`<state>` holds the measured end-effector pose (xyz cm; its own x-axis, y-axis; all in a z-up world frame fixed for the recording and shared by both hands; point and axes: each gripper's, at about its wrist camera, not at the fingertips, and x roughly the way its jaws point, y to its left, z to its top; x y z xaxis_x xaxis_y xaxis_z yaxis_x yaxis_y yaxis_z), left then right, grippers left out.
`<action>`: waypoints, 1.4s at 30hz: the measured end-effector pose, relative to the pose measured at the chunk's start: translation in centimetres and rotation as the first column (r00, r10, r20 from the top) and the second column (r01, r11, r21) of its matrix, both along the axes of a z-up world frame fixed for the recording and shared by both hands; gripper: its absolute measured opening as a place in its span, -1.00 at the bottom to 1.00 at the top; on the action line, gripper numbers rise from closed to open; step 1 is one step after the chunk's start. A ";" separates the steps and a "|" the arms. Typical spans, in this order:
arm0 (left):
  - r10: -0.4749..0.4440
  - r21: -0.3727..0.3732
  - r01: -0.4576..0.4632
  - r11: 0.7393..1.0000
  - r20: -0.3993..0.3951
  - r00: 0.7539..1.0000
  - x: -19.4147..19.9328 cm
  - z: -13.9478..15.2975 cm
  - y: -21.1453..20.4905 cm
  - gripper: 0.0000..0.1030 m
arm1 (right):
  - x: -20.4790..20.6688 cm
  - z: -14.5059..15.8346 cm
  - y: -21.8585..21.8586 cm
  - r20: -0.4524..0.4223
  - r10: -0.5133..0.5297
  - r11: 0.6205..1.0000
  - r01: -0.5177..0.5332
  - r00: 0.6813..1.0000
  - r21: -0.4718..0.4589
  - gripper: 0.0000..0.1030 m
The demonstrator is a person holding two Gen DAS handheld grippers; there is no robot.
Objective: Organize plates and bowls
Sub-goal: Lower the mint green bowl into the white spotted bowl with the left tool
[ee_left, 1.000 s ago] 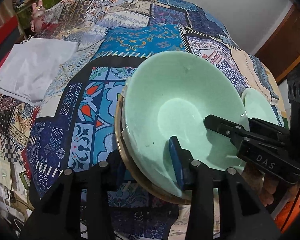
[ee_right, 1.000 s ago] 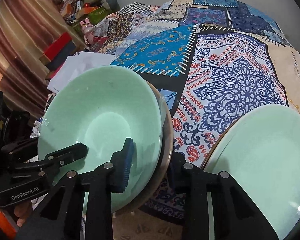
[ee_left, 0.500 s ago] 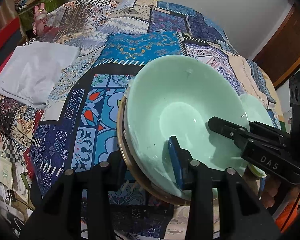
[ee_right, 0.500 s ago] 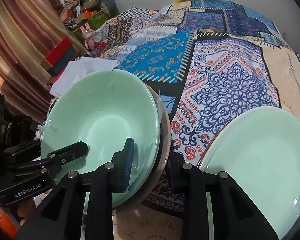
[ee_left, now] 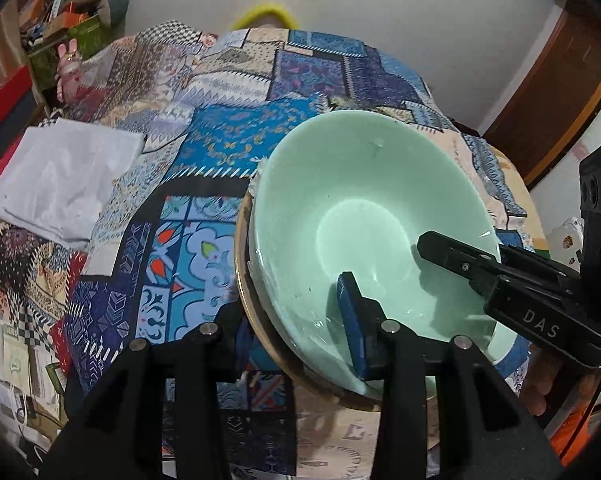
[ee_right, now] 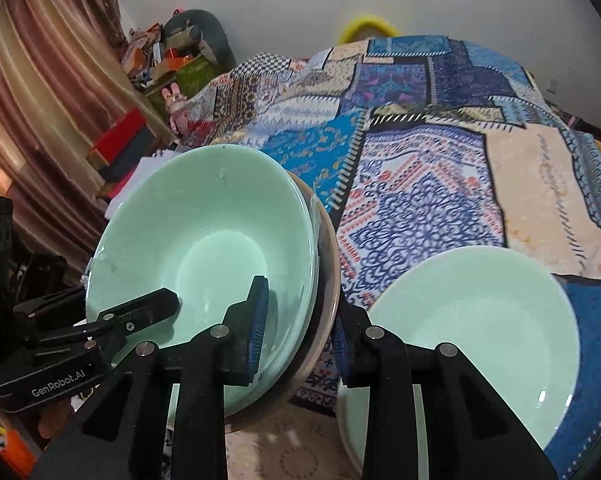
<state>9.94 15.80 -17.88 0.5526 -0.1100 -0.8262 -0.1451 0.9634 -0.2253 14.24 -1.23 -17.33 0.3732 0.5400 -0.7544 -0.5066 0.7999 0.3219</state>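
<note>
A stack of mint-green bowls (ee_left: 364, 216) with a tan-rimmed bowl at the bottom is held up above the patchwork bedspread. My left gripper (ee_left: 296, 324) is shut on its near rim, one blue pad inside the top bowl. My right gripper (ee_right: 300, 320) is shut on the opposite rim of the same stack (ee_right: 204, 240); it shows in the left wrist view (ee_left: 460, 260) at the right. A mint-green plate (ee_right: 480, 328) lies on the bedspread at the right of the stack.
The patchwork bedspread (ee_left: 204, 148) covers the surface. A folded white cloth (ee_left: 64, 176) lies at the left. Boxes and clutter (ee_right: 164, 60) stand at the back left by a curtain. A wooden door (ee_left: 560, 92) is at the right.
Both grippers have lifted the bowl stack higher and tilted up; more of the wall and far bed edge shows. The plate stays on the bedspread.
</note>
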 end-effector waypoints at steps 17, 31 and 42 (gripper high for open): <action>-0.091 0.005 0.091 0.996 0.048 0.995 1.5 2.4 -5.8 -0.24 | 0.1 2.0 -6.6 0.034 -0.103 0.994 0.102 0.994 0.026 -0.49; -0.179 0.006 0.179 0.984 0.031 0.983 3.0 2.2 -11.5 -0.24 | -0.1 1.6 -12.0 0.023 -0.184 0.982 0.184 0.983 0.032 -0.49; -0.231 0.017 0.231 0.973 -0.008 0.973 4.4 1.0 -15.2 -0.24 | 0.0 0.3 -15.2 -0.009 -0.229 0.973 0.229 0.973 0.026 -0.49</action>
<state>14.37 0.57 -16.91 0.5093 -0.2196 -0.8321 0.0809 0.9748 -0.2078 14.22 -16.42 -16.98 0.4851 0.4605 -0.7434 -0.3087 0.8856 0.3471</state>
